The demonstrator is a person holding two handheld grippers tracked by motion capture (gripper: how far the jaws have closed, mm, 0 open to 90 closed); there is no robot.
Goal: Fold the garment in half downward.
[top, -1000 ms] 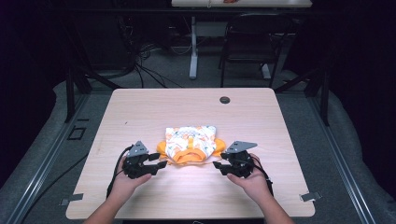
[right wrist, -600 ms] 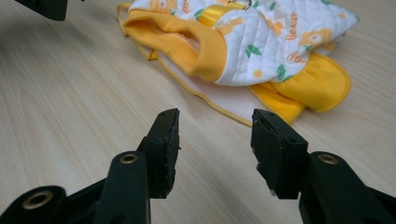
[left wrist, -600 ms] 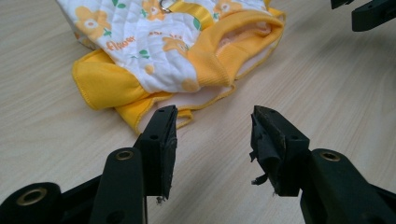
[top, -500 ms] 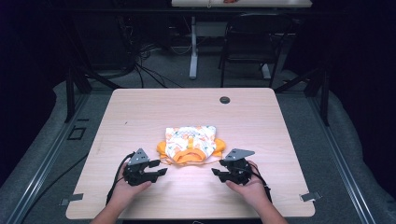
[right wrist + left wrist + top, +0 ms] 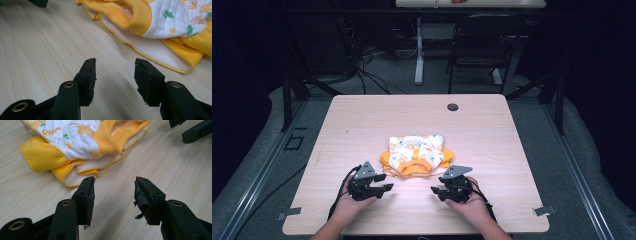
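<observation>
High view shows me the small yellow-and-white garment lying bunched near the middle of the table, with my left gripper and right gripper resting on the wood just short of its near edge, both with jaws spread and holding nothing. To take it cleanly, I would slide each gripper forward low along the table so that one jaw goes under the loose yellow hem and the other over it. I'd bite only the outer layer at each side, well apart, so the cloth opens flat rather than dragging as a lump.
</observation>
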